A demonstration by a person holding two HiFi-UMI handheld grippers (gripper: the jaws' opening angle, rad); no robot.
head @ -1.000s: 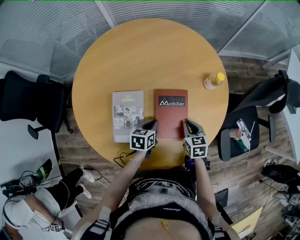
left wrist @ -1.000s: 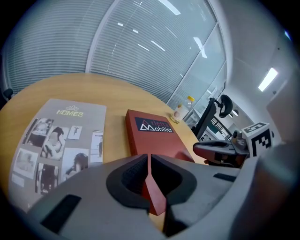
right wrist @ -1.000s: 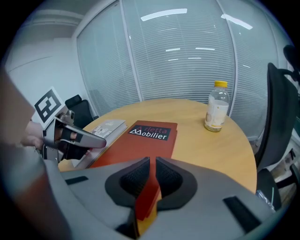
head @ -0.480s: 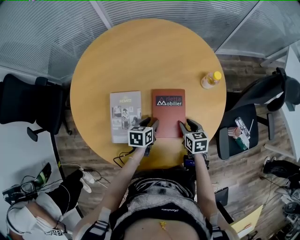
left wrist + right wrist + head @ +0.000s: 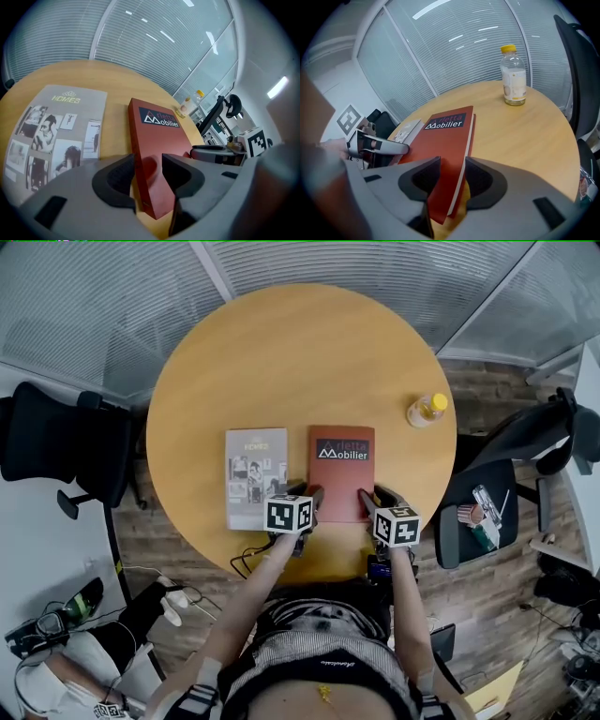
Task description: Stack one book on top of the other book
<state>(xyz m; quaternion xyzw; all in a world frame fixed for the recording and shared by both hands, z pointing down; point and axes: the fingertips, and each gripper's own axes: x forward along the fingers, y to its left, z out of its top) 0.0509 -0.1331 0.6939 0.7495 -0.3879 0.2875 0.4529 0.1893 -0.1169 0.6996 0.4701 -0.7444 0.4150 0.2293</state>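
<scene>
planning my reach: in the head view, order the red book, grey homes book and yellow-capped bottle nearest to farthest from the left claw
1. Red rectangular book, near corner between the left claw's opening jaws.
2. Grey HOMES book, just left of it.
3. Clear yellow-capped plastic bottle, far right.

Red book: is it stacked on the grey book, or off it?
Off. The red book lies on the table beside the grey book, with a strip of bare tabletop between them.
</scene>
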